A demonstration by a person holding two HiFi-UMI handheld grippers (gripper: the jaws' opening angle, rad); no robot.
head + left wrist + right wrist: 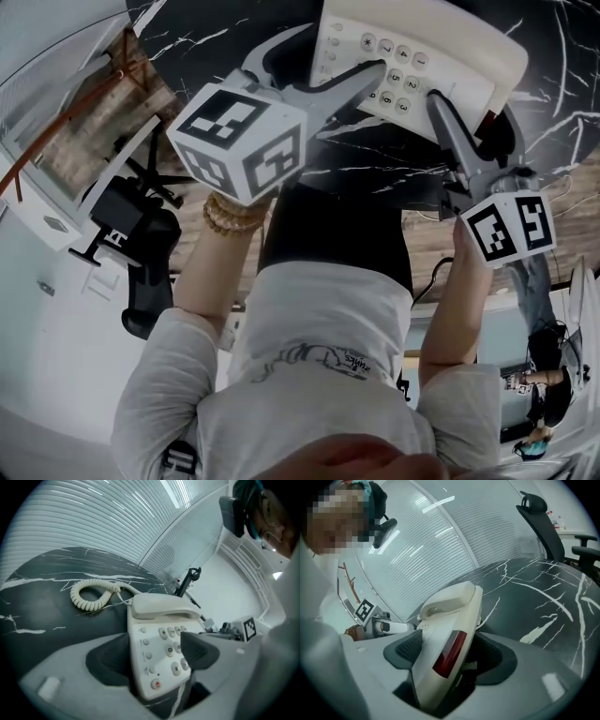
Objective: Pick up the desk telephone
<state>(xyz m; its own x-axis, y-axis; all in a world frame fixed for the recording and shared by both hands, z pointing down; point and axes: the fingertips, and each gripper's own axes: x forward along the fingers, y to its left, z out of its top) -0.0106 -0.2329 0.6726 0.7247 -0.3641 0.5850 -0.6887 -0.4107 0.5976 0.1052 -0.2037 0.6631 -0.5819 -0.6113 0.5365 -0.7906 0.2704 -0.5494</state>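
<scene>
- One desk telephone (469, 56) is sitting on the black marbled table (216, 37).
- Two grippers are clamping it: left gripper (154, 654) at the keypad, right gripper (445, 656) on its side edge.
- Key print is staying unreadable.

Pale grey printed sweatshirt (319, 328), bead bracelet (230, 217), grey left gripper (154, 656) and right gripper (447, 656), black-and-white marker cubes (239, 141)

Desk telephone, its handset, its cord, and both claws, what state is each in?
desk telephone: resting on the table
handset: on its cradle
cord: coiled on the table
left claw: wide, straddling the telephone's near corner, grip unclear
right claw: straddling the telephone's side edge, grip unclear
</scene>
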